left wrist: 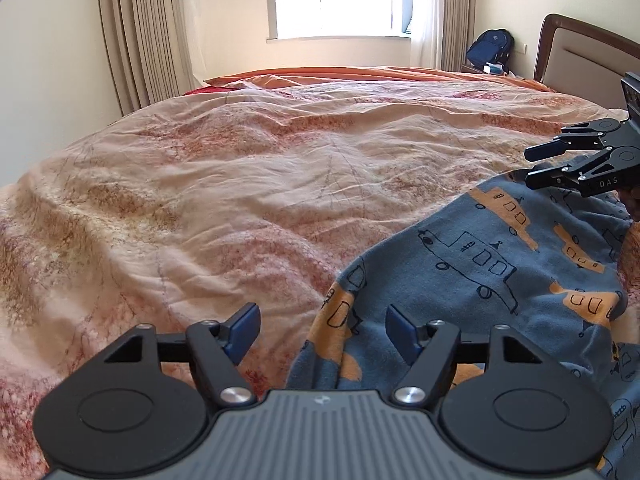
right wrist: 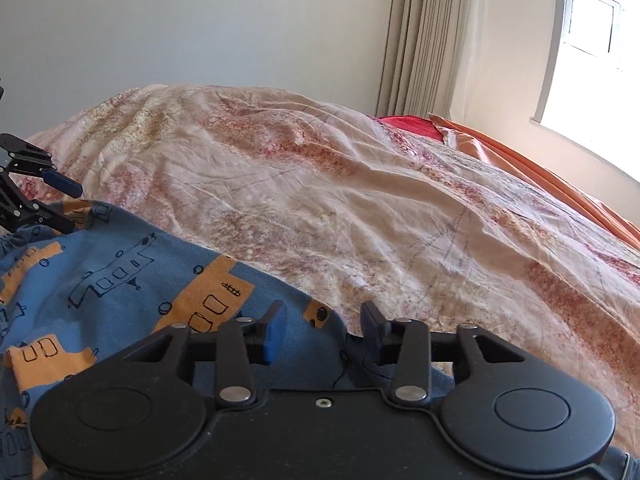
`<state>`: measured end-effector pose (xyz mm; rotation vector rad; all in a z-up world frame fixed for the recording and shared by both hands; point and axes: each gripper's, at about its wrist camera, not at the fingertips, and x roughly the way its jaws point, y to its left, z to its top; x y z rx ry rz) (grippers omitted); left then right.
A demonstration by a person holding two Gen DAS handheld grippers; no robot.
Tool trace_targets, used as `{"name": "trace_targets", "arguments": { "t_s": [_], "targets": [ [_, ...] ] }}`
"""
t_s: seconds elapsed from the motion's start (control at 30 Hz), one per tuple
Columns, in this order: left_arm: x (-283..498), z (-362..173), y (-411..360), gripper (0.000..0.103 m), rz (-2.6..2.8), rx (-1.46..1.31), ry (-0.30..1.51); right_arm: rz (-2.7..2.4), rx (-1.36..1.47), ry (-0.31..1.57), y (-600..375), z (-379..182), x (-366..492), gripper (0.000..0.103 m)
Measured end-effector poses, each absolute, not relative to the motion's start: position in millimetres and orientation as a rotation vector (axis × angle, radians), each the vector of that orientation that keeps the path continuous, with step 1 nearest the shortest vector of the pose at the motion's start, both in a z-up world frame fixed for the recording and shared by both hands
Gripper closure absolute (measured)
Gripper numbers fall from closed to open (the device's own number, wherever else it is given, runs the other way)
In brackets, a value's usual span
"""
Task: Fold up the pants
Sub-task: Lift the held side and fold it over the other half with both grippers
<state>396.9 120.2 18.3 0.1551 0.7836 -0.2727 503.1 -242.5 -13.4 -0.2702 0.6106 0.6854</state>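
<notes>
Blue pyjama pants [left wrist: 492, 264], printed with orange and outlined vehicles, lie on a wrinkled peach quilt [left wrist: 240, 184]. In the left wrist view the left gripper [left wrist: 322, 330] hangs open over their edge, holding nothing. In the right wrist view the right gripper [right wrist: 320, 330] is likewise parted and empty above the fabric. A fold looks just released; next likely needs fresh pinches on an edge.

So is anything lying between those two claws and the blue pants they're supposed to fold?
Nothing visible. The left gripper and the right gripper both sit open directly over the pants, with no other item in between. Only the quilt lies around them.
</notes>
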Motion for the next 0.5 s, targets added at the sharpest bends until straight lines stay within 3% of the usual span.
{"name": "trace_targets", "arguments": {
  "t_s": [0.07, 0.13, 0.17, 0.23, 0.27, 0.3, 0.33, 0.4, 0.43, 0.5],
  "targets": [
    [402, 18, 124, 0.029, -0.272, 0.128, 0.797, 0.735, -0.255, 0.637, -244, -12, 508, 0.028],
    [409, 16, 129, 0.032, -0.268, 0.091, 0.820, 0.768, -0.265, 0.661, -240, -14, 514, 0.025],
    [412, 15, 132, 0.038, -0.268, 0.066, 0.831, 0.772, -0.282, 0.672, -237, -16, 517, 0.025],
    [415, 11, 134, 0.064, -0.264, 0.026, 0.859, 0.772, -0.297, 0.709, -233, -23, 525, 0.025],
    [416, 9, 134, 0.070, -0.269, 0.017, 0.868, 0.776, -0.294, 0.730, -231, -26, 528, 0.027],
    [415, 7, 133, 0.083, -0.273, 0.018, 0.874, 0.783, -0.291, 0.748, -231, -30, 531, 0.034],
    [414, 6, 131, 0.090, -0.273, 0.024, 0.873, 0.784, -0.289, 0.755, -231, -32, 531, 0.042],
    [408, 7, 127, 0.098, -0.263, 0.030, 0.859, 0.773, -0.281, 0.745, -230, -33, 526, 0.085],
    [405, 9, 125, 0.100, -0.256, 0.032, 0.845, 0.751, -0.294, 0.724, -230, -31, 521, 0.096],
    [393, 18, 119, 0.101, -0.239, 0.050, 0.804, 0.709, -0.308, 0.676, -231, -25, 509, 0.101]
  ]
}}
